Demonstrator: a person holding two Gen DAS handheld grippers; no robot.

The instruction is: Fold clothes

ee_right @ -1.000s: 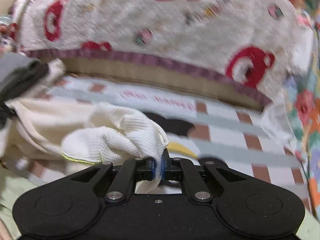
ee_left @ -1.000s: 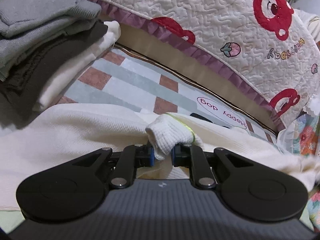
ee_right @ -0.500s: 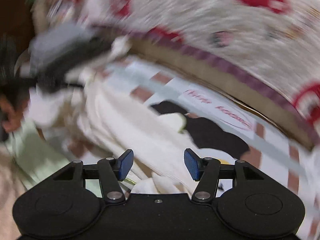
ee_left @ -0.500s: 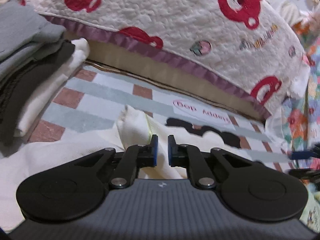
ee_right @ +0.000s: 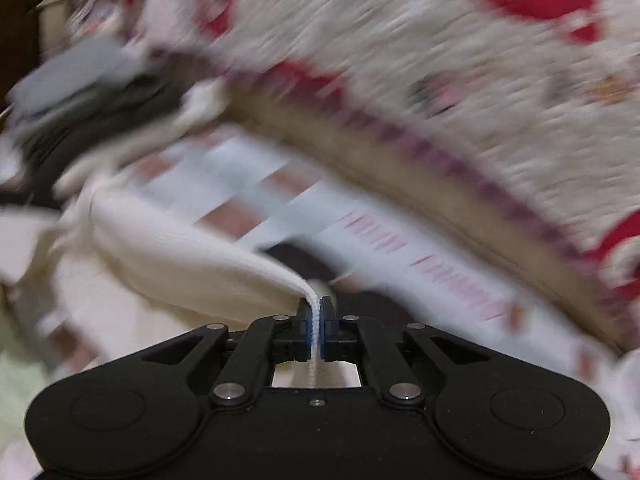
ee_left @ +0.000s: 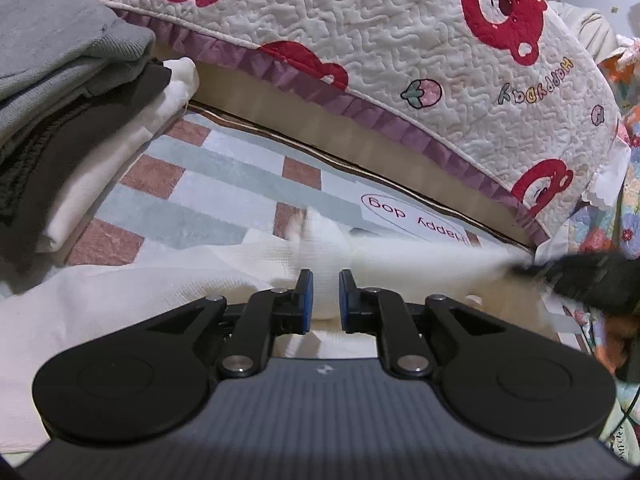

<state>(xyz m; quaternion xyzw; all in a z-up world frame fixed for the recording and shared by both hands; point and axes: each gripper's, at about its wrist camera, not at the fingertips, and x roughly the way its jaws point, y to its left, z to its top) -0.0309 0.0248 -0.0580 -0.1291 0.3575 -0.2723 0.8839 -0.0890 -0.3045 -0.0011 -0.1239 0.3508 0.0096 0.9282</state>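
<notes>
A cream knit garment point(ee_left: 120, 300) lies spread on the checked bed sheet point(ee_left: 224, 184). My left gripper point(ee_left: 325, 280) hangs just above a bunched fold of it, jaws a narrow gap apart and gripping nothing. My right gripper point(ee_right: 316, 312) is shut on an edge of the cream garment point(ee_right: 192, 264) and the cloth stretches away to the left. The right gripper also shows as a dark blur at the right of the left wrist view point(ee_left: 592, 276). The right wrist view is motion blurred.
A stack of folded clothes point(ee_left: 60, 100), grey over dark over white, sits at the left. A quilted blanket with red bears point(ee_left: 400, 40) rises behind the sheet. A floral cloth point(ee_left: 624, 216) lies at the right edge.
My left gripper let go of the garment's cuff and now hangs slightly open over it. My right gripper opened, then shut on an edge of the garment and is moving fast.
</notes>
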